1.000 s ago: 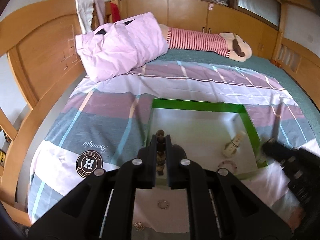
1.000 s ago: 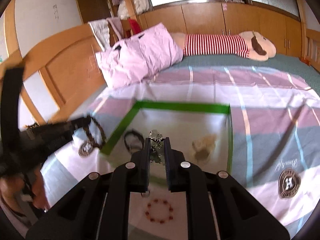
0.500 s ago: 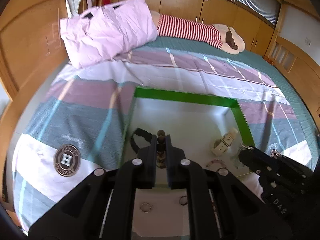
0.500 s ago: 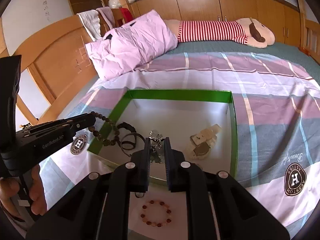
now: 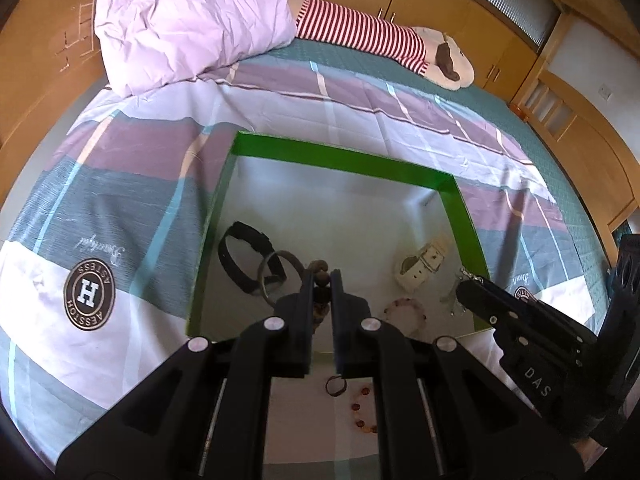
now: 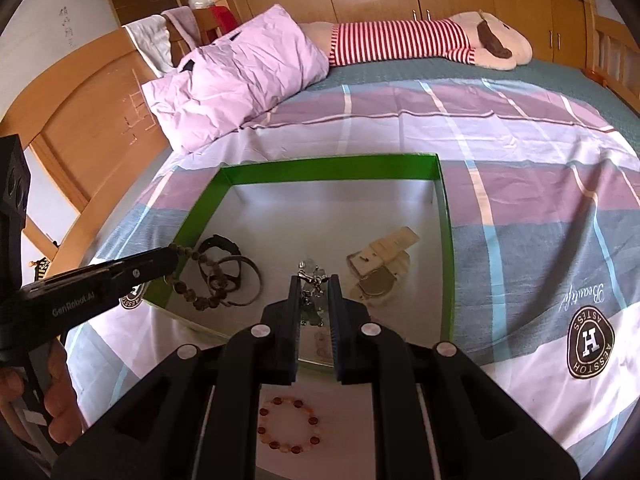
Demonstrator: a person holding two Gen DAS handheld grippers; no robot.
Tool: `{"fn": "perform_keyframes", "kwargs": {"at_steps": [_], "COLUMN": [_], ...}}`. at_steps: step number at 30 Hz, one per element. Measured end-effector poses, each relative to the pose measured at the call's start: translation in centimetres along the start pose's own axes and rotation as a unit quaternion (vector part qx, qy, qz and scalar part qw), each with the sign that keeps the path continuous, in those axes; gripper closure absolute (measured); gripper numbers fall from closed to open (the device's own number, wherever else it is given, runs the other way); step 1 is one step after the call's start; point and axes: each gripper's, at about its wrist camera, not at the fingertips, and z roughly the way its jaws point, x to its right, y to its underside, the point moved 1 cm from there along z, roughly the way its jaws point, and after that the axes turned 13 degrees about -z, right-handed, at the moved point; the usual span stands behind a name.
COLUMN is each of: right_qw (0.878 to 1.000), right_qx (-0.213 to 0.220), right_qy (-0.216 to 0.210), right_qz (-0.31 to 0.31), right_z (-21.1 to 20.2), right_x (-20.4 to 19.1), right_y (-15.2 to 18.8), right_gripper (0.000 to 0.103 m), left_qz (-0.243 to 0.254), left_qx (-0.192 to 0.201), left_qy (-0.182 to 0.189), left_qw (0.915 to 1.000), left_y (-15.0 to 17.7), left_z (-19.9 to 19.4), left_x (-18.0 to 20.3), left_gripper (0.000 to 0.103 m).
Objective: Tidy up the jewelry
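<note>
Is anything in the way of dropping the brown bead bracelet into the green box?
Nothing blocks it. The left gripper holds the brown bead bracelet over the green box, which has no lid. But a black band and a dark bangle lie right below, so the beads would likely land on them.

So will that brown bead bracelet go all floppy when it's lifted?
Probably floppy: the brown bead bracelet droops in a loose curve from the left gripper. Its round beads would likely roll a little once dropped in the green box. It looks light, though that's a guess.
</note>
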Motion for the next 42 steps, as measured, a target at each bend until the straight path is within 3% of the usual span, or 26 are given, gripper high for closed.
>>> {"fn": "perform_keyframes", "kwargs": {"at_steps": [2,4,5,6,11,14,20,26,29,32,38,42], "right_qw": [1.000,1.000,1.000,1.000,0.999,0.996,0.984,0.982,0.982,0.983,0.985,0.986], "right_qx": [-0.008,-0.013,-0.011,-0.006,-0.011,-0.048,-0.155,-0.156,-0.152,-0.147,-0.147,-0.154], "right_qy": [-0.002,-0.002,-0.004,-0.009,-0.045,-0.049,-0.010,0.010,0.019,0.019,0.016,0.010], "right_qz": [0.003,0.006,0.008,0.010,-0.024,-0.059,-0.091,-0.105,-0.109,-0.109,-0.091,-0.067], "right_z": [0.4,0.5,0.3,0.0,-1.8,-1.3,3.8,4.7,4.8,4.6,4.2,4.1], "right_x": [0.1,0.2,0.2,0.1,-1.7,-3.3,-4.7,-5.1,-5.4,-5.7,-5.2,-4.6], "right_y": [0.1,0.2,0.3,0.3,1.4,3.8,8.6,9.2,9.2,9.3,9.1,9.1], "right_gripper": [0.089,0.081,0.069,0.065,0.065,0.065,0.065,0.065,0.070,0.095,0.095,0.095], "left_qz": [0.001,0.005,0.008,0.009,0.022,0.030,0.045,0.019,0.013,0.016,0.005,-0.016], "left_qx": [-0.011,-0.015,-0.014,-0.012,-0.014,-0.027,-0.084,-0.092,-0.093,-0.100,-0.126,-0.134], "left_qy": [0.003,0.003,-0.001,-0.002,0.006,-0.001,-0.050,-0.077,-0.091,-0.098,-0.087,-0.105], "left_qw": [0.9999,0.9999,0.9999,0.9999,0.9996,0.9992,0.9942,0.9926,0.9913,0.9901,0.9882,0.9853], "left_y": [0.3,0.5,0.6,0.6,0.9,1.6,5.3,5.2,5.2,5.4,5.5,5.5], "left_z": [0.5,0.8,0.8,0.7,-0.2,-0.5,1.2,1.5,1.5,1.7,1.0,0.4], "left_x": [0.1,0.4,0.5,0.6,0.8,0.9,1.3,-0.7,-1.5,-1.9,-4.3,-7.2], "left_gripper": [0.095,0.093,0.089,0.085,0.083,0.083,0.076,0.065,0.062,0.057,0.053,0.044]}}
